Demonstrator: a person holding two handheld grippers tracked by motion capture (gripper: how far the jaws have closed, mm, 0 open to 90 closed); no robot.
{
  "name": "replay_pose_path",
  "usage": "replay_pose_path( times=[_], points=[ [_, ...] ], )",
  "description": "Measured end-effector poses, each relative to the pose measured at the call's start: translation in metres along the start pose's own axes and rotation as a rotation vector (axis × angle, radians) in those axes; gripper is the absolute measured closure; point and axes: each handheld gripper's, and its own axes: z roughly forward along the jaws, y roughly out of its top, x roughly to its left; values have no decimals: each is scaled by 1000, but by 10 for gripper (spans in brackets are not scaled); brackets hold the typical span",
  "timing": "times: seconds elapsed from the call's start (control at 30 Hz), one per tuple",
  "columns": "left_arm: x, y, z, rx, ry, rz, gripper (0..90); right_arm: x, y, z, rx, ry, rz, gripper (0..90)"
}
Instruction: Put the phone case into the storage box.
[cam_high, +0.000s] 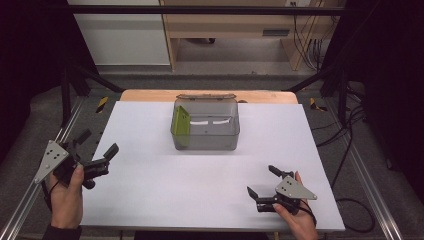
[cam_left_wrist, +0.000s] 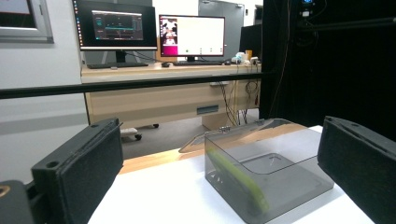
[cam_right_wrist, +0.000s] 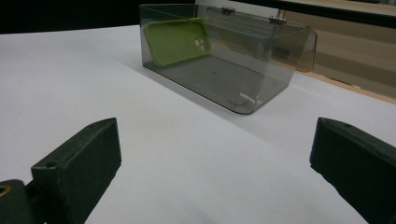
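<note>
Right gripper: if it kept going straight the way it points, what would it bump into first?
Probably the clear smoky plastic box with the green phone case leaning inside; the white table between looks bare. The right gripper is open, though depth is uncertain.

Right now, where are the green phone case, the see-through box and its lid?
green phone case (cam_right_wrist: 175, 41), right gripper view, middle of its back.
see-through box (cam_high: 206, 141), high view, its front wall.
lid (cam_high: 205, 96), high view, its open far edge.
</note>
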Motion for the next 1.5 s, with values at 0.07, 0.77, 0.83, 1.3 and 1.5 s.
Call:
replay_pose_path(
  times=[0.07, 0.77, 0.83, 1.3, 1.5],
  points=[
    [1, -2, -2, -1, 4, -4, 0, 0, 0, 0, 0, 0, 1, 24],
    [0, -22, -20, -10, -31, -28, 0, -1, -1, 1, 4, 0, 3, 24],
    [-1, -25, -20, -9, -38, -28, 0, -1, -1, 2, 2, -1, 2, 24],
    [-9, -46, -23, 13, -57, -39, 1, -1, -1, 2, 9, -2, -9, 27],
    [-13, -52, -22, 35, -60, -22, 1, 0, 0, 2, 7, 2, -10, 29]
  ],
)
